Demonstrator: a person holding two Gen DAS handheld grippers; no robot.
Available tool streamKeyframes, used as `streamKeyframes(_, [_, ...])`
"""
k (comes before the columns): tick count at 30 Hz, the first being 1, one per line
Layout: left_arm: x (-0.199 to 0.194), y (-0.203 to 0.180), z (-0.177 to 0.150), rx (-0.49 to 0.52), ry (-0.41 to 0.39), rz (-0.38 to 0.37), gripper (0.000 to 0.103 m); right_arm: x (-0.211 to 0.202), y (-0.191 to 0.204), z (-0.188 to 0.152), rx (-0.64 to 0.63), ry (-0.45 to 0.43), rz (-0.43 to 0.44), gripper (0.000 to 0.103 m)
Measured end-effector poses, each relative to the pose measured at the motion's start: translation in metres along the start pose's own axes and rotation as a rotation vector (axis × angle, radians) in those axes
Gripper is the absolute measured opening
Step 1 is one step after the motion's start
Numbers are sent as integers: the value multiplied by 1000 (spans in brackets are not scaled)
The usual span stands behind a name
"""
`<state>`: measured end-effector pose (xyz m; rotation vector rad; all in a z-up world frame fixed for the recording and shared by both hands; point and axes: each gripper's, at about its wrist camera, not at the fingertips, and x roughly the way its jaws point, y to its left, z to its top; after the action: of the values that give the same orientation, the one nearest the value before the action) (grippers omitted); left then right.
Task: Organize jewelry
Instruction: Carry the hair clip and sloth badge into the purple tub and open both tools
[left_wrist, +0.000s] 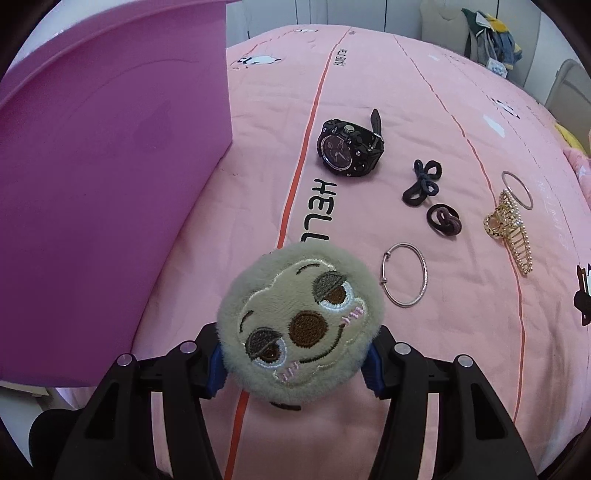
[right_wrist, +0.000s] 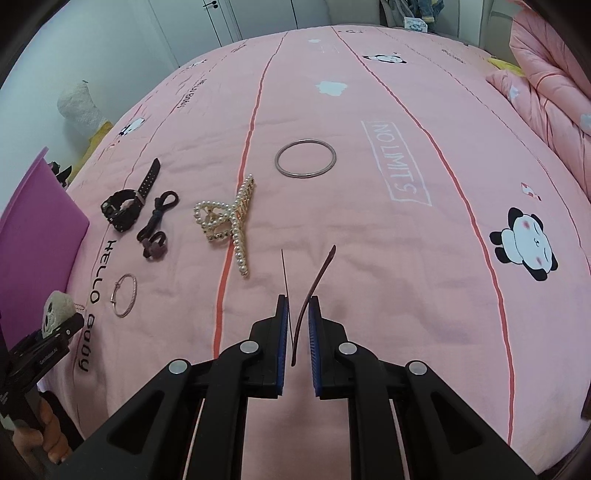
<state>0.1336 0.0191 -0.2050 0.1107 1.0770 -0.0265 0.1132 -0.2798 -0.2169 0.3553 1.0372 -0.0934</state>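
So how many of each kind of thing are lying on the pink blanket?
Watch: 1
Hair ties: 2
Bangles: 2
Hair clip: 1
Total: 6

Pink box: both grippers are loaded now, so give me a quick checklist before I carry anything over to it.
1. Left gripper holds the plush charm between its pads: ok.
2. Right gripper shut on a thin dark curved piece, seen edge-on: ok; what the piece is: cannot tell.
3. Both held items lifted clear of the bedspread: ok.
4. Pink box within view beside the left gripper: ok; whether it is open and has room: cannot tell.
5. Path clear of the watch and bangle: ok.
6. Items left on the bed: watch, hair ties, pearl clip, two bangles: not ok yet.
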Motion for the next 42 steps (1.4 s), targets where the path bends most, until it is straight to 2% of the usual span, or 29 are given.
streamKeyframes(7, [-48,-10,-10,37,-67,-1,55,-42,0,-25,-1,-33,32,11])
streamKeyframes(14, [-99,-15,-31,61,-105,-37,55,-82,0,-46,-16,-75,50,11])
streamKeyframes(22, [-156,-10,-33,69,-181,-66,55,-126,16,-50,-50,-141,93,11])
streamKeyframes(27, [-191,4,-21,39,-249,-71,55,-151,39,-41,-95,-185,131,11])
streamKeyframes(34, [-222,32,-2,-30,-300,-81,55,-173,86,-22,-177,-233,208,11])
streamKeyframes(42, [-237,78,15,-94,-346,-25,55,-172,156,-3,-288,-236,299,11])
